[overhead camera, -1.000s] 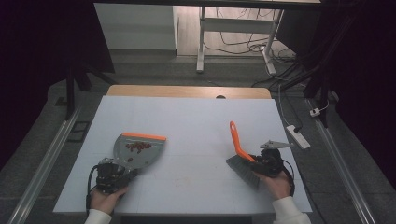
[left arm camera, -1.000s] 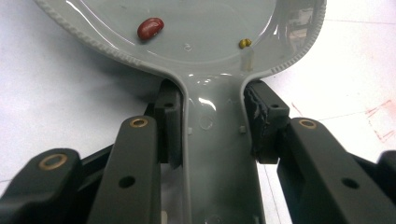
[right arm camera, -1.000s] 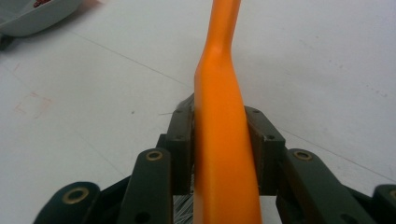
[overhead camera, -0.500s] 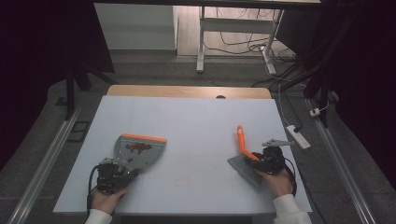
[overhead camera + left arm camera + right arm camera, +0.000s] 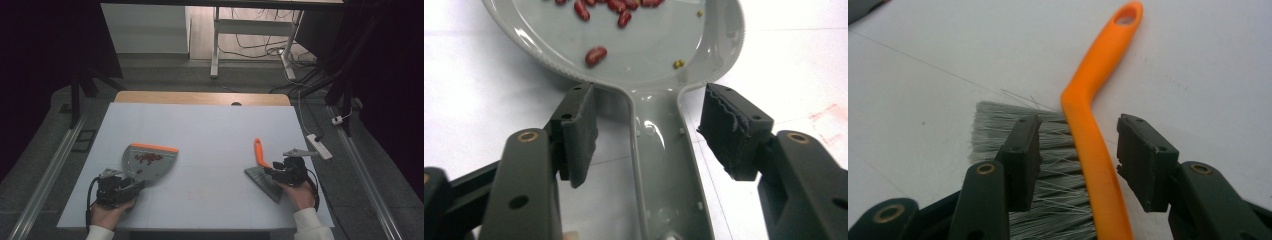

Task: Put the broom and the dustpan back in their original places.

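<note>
- The left gripper (image 5: pixel 644 150) is holding its jaws spread, one on each side of the dustpan handle (image 5: pixel 664 165); a gap is showing between each pad and the handle, so nothing is being pinched.
- The handle is lying centred between the pads, probably so that closing them would take it squarely.
- The dustpan (image 5: pixel 147 160) is resting flat on the table (image 5: pixel 210 125) near the front left corner, orange lip facing the far edge; lying flat is keeping the red beans (image 5: pixel 148 158) in the tray.
- The right gripper (image 5: pixel 1078 150) is likewise holding its jaws spread, straddling the orange brush handle (image 5: pixel 1093 145) without touching it.
- The brush (image 5: pixel 264 170) is lying on the table near the front right corner, grey bristles (image 5: pixel 1048 170) fanned flat, handle pointing toward the far edge.
- Both hands (image 5: pixel 107 212) are resting at the front edge, well apart, one tool per gripper; this layout appears to suit a sweep-and-collect job.
</note>
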